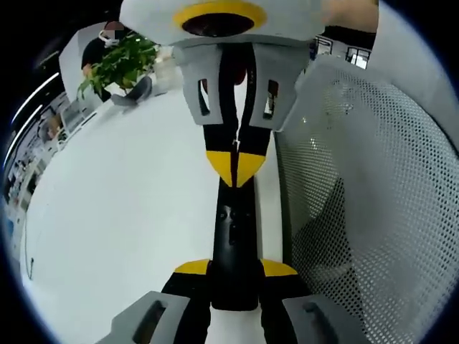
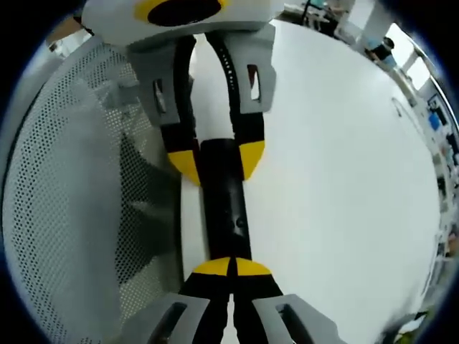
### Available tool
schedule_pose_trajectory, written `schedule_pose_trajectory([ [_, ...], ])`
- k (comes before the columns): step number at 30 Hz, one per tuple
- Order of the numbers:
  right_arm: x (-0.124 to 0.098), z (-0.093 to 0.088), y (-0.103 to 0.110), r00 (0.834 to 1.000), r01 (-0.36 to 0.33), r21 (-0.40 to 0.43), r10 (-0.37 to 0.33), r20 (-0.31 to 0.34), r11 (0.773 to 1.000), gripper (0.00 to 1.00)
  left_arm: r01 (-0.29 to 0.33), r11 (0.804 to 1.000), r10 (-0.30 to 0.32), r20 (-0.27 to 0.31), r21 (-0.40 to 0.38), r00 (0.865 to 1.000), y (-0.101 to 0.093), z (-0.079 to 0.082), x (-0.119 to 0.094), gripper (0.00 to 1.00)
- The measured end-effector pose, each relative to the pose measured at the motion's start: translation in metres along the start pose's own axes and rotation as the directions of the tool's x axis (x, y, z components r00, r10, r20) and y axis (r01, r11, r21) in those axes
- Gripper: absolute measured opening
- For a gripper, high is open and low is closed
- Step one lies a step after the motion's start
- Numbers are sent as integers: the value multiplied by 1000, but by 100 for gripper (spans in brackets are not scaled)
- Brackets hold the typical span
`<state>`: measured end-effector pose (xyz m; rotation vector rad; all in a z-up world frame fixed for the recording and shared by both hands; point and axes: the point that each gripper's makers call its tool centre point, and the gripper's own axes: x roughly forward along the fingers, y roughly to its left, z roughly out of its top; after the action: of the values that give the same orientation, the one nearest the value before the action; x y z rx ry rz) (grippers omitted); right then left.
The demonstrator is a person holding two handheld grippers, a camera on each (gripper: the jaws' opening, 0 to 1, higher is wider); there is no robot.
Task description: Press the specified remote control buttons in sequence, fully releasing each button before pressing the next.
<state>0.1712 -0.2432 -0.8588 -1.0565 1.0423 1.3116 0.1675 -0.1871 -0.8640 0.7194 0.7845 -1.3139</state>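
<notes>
The black remote (image 1: 231,244) lies on the white surface (image 1: 122,215), just beside a white basket with little holes (image 1: 366,179). The left gripper (image 1: 233,276) has its jaws clamped on one end of the remote, one yellow tip on each side. The right gripper (image 2: 231,269) faces it from the other end. Its jaws are pressed together, and their yellow tips sit on top of the remote, so it looks like it is pushing a button right now. To do this step well, the left gripper should hold tight so the remote does not slide or tip. The right gripper should push straight down on just one button, then lift fully off before it goes to the next one. The buttons are too dark and small to tell apart here. A green plant (image 1: 118,64) stands far back on the surface.
</notes>
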Motion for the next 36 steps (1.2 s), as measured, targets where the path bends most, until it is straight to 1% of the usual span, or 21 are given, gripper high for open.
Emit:
schedule_pose_trajectory([
  [5,-1,0,-1,1000,13,1,-13,29,1000,0,-1,1000,1,-26,-3,1000,0,-1,0,24],
  [8,-1,1,-1,996,5,49,-9,87,999,0,-3,1000,2,-43,-6,999,0,-1,0,24],
  [11,-2,1,-2,989,-2,76,-9,145,997,0,-1,1000,0,-59,-3,998,0,-2,1,24],
  [12,-3,1,-1,986,-2,82,-12,169,997,0,0,1000,0,-62,-1,998,0,-2,1,24],
  [13,-3,1,-1,983,4,69,-17,183,998,0,1,1000,-1,-65,0,998,0,-2,0,24],
  [15,-3,2,-1,973,35,29,-41,229,999,0,1,1000,-1,-69,6,998,0,-2,1,24],
  [16,-4,2,0,964,53,30,-59,258,998,0,1,1000,0,-70,6,998,0,-2,0,24],
  [18,-4,1,0,952,85,30,-90,293,996,0,0,1000,0,-73,8,997,-1,-2,0,24],
  [20,-4,1,1,945,103,17,-104,311,994,0,-2,1000,3,-75,11,997,-1,-2,0,24],
  [21,-4,1,2,942,113,-3,-106,319,994,0,-3,1000,4,-75,10,997,-1,-2,0,24],
  [23,-4,2,0,941,105,-1,-99,324,995,0,-3,1000,4,-70,8,998,-1,-2,0,24],
  [25,-5,3,-1,941,78,33,-84,328,996,0,-1,1000,1,-66,9,998,-1,-2,0,24],
  [27,-4,3,-1,943,70,32,-77,324,997,0,4,1000,-4,-63,2,998,0,-2,0,24],
  [28,-4,3,0,945,69,21,-72,320,997,0,4,1000,-3,-64,4,998,0,-2,0,24],
  [29,-4,2,0,949,70,-16,-62,309,997,0,2,1000,-2,-66,4,998,0,-2,0,24],
  [31,-4,2,1,953,65,-50,-47,300,997,0,-2,1000,2,-70,-2,998,-1,-2,0,24],
  [36,-4,3,1,960,23,-60,-5,280,998,0,-1,1000,1,-61,-5,998,-1,-2,0,24],
])
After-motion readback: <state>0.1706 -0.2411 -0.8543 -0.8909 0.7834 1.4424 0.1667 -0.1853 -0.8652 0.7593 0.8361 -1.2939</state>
